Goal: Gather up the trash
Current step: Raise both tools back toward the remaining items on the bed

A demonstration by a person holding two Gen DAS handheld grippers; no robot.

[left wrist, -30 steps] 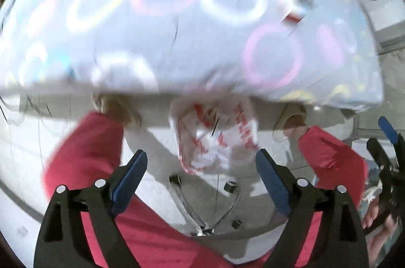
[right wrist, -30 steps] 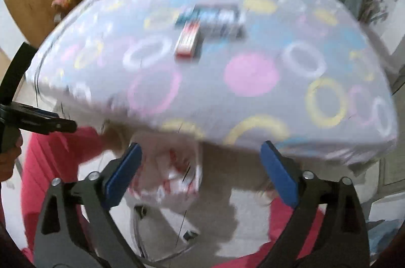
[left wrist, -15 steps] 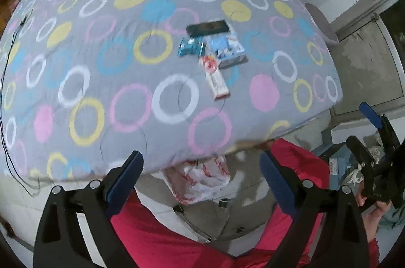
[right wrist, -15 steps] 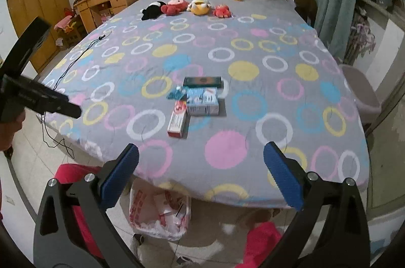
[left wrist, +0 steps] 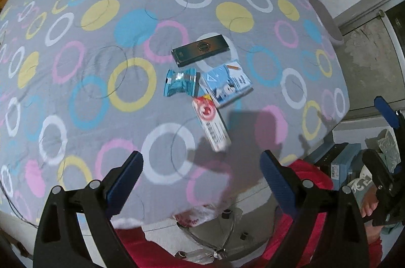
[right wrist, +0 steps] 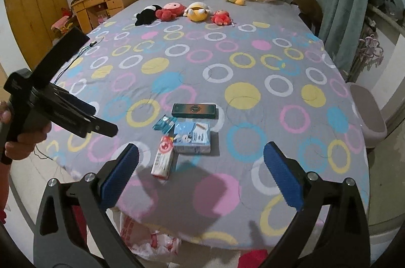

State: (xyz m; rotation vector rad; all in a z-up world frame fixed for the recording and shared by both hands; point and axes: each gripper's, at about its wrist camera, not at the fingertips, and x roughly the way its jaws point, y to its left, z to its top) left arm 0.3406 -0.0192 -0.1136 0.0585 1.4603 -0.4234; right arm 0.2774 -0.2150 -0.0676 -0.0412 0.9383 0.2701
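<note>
Several pieces of trash lie together on the grey ringed bedspread (left wrist: 76,65): a dark flat box (left wrist: 201,49) (right wrist: 194,110), a crumpled blue wrapper (left wrist: 180,81) (right wrist: 165,124), a light blue carton (left wrist: 226,81) (right wrist: 193,137) and a red-and-white box (left wrist: 210,125) (right wrist: 163,160). My left gripper (left wrist: 201,182) is open and empty above the bed's near edge. My right gripper (right wrist: 201,176) is open and empty, just short of the red-and-white box. A white plastic bag with red print (right wrist: 149,240) (left wrist: 195,216) hangs below the bed edge.
Plush toys (right wrist: 182,12) lie at the bed's far end by the headboard. A grey stool (right wrist: 367,113) stands to the right of the bed, with green curtains (right wrist: 339,2) behind. A wooden desk and wardrobe (right wrist: 33,19) stand on the left. Red trouser legs (left wrist: 298,230) show below.
Both grippers have risen from below the bed edge, near the plastic bag, to above the bedspread. The trash pile is now closer in both views. Both stay open.
</note>
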